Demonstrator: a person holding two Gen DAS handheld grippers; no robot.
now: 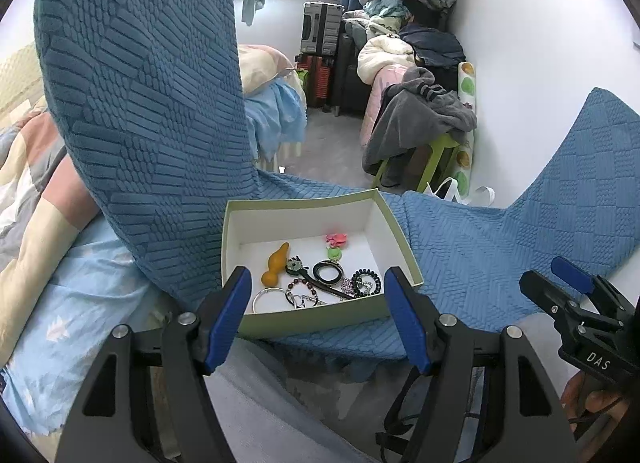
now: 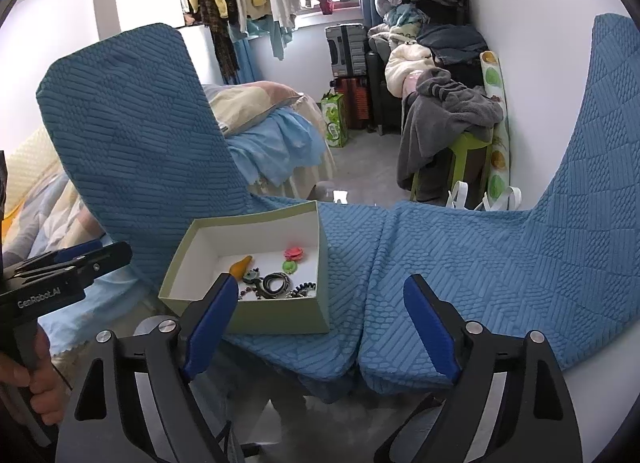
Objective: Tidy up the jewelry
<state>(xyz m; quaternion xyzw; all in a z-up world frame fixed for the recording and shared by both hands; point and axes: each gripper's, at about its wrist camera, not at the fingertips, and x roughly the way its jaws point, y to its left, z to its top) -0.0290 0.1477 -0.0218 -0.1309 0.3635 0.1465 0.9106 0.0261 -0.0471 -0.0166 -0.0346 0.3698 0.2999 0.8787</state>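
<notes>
A pale green open box (image 1: 394,239) with a white inside sits on a blue textured cover; it also shows in the right wrist view (image 2: 280,317). Inside lie an orange gourd pendant (image 1: 275,263), a pink flower piece (image 1: 337,239), a green piece (image 1: 333,253), a black ring (image 1: 328,271), a silver bangle (image 1: 269,297) and beaded bracelets (image 1: 365,281). My left gripper (image 1: 318,315) is open and empty, its fingers either side of the box's near wall. My right gripper (image 2: 320,323) is open and empty, to the right of the box over the cover.
The blue cover (image 2: 460,263) drapes over a seat with raised parts left (image 1: 140,103) and right (image 2: 600,143). A bed with bedding (image 1: 40,223) lies left. A green stool with grey clothes (image 1: 420,119), suitcases (image 1: 320,29) and hanging clothes stand behind.
</notes>
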